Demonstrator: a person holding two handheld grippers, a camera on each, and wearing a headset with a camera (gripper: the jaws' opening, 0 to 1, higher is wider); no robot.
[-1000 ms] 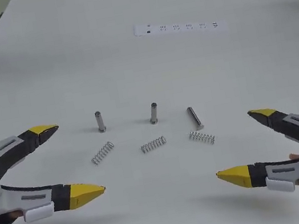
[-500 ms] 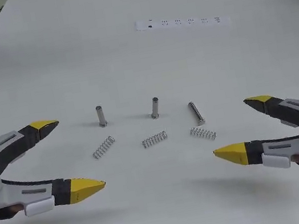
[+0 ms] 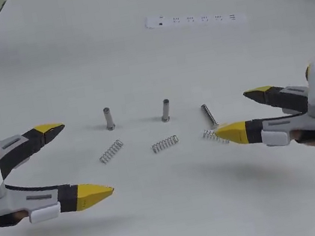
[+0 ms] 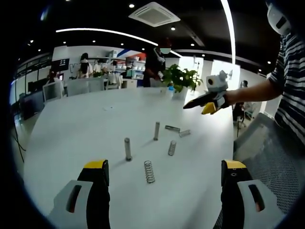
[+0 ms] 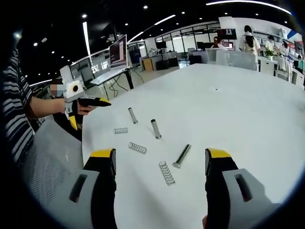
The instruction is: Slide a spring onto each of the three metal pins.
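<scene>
Two metal pins stand upright on the white table [image 3: 135, 61]: a left pin [image 3: 108, 118] and a middle pin [image 3: 165, 110]. The third pin [image 3: 208, 115] lies on its side. Before each pin lies a spring: left spring [image 3: 111, 152], middle spring [image 3: 165, 144], right spring [image 3: 210, 135]. My left gripper [image 3: 82, 160] hovers open at the near left, apart from the left spring. My right gripper [image 3: 233, 114] is open, its near tip just above the right spring. Ahead of the right gripper's jaws lie the fallen pin [image 5: 182, 156] and the nearest spring [image 5: 166, 172]. Nothing is held.
A white power strip [image 3: 195, 20] lies far back on the table. The table's near edge runs just below both grippers, and its left edge slants away at the upper left. Desks, plants and people [image 4: 164, 62] fill the office background.
My right gripper has moved up and leftward, closing in on the right spring and the fallen pin. The left gripper has barely shifted. Pins and springs stay where they were.
</scene>
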